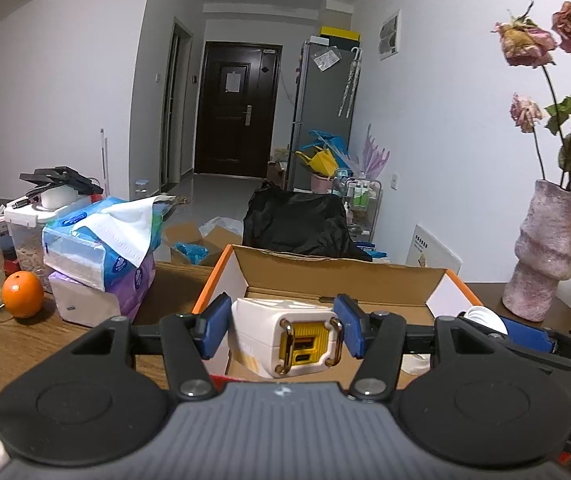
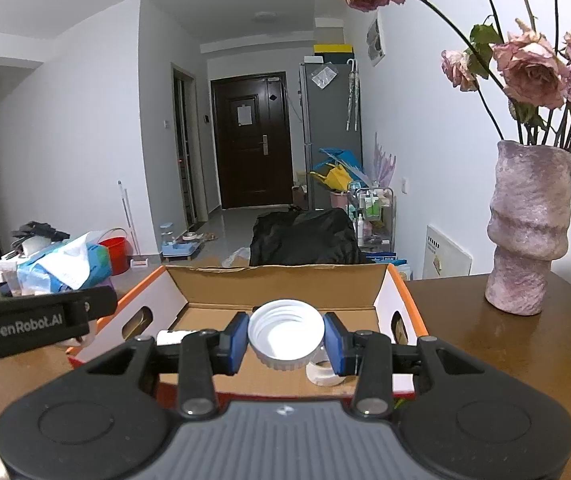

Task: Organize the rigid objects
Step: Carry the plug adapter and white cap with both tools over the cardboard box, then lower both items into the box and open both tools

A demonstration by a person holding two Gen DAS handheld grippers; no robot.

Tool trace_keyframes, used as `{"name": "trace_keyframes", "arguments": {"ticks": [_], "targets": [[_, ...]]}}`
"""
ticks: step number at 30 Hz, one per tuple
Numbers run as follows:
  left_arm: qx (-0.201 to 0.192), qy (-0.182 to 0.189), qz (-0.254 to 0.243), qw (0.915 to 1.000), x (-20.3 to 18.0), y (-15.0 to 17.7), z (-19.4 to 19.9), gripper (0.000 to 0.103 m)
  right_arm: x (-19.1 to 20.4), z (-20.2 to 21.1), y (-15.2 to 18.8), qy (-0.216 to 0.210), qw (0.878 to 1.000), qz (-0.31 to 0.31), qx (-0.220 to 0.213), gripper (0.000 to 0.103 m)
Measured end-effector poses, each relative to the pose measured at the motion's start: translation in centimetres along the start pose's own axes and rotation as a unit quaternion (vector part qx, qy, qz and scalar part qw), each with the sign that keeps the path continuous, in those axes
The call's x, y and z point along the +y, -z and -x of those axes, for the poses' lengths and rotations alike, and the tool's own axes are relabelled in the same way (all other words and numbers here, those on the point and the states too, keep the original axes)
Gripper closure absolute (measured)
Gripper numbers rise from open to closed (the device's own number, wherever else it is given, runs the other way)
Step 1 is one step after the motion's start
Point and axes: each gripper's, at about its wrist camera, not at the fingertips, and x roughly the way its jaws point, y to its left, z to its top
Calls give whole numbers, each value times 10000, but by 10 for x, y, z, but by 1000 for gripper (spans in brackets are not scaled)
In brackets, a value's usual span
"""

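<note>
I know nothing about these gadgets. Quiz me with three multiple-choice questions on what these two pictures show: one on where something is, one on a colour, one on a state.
1. Where does the pink vase stand?
A. on the wooden table, right of the cardboard box
B. inside the cardboard box
C. on the floor by the door

2. What colour is the panel on the near end of the white charger?
A. green
B. yellow
C. red

3. What is the right gripper doing?
A. hanging open and empty
B. closed on an orange
C. closed on a white lid

Answers:
1. A: the vase rests on the brown table beside the cardboard box.
2. B: the ported end, held in the left gripper, is yellow.
3. C: its blue pads press both sides of the white lid.
</note>
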Motion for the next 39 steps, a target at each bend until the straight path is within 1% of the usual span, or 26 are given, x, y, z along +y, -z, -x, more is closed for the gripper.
{"name": "trace_keyframes", "arguments": {"ticks": [10,18,24,32,36,39], "targets": [[144,-66,39,9999,-2,-7,-39,45,-1,-29,-6,134,9998,59,114,64],[177,-85,4,9998,-7,-11,-62,45,-5,-51,-8,221,9994,52,262,64],[280,-89,-79,9995,-14,-9,-79,45,-6,-64,-6,263,9989,83,383,64],[386,-96,-155,9991,-17,-7,-87,45,-7,-77,-2,302,9980,105,544,64],[378,-143,-291,9988,-20,-3,-90,45,-10,-80,0,310,9976,46,616,64],[376,-136,-259,9989,-17,-4,-91,44,-9,-82,3,354,9972,70,661,64]]}}
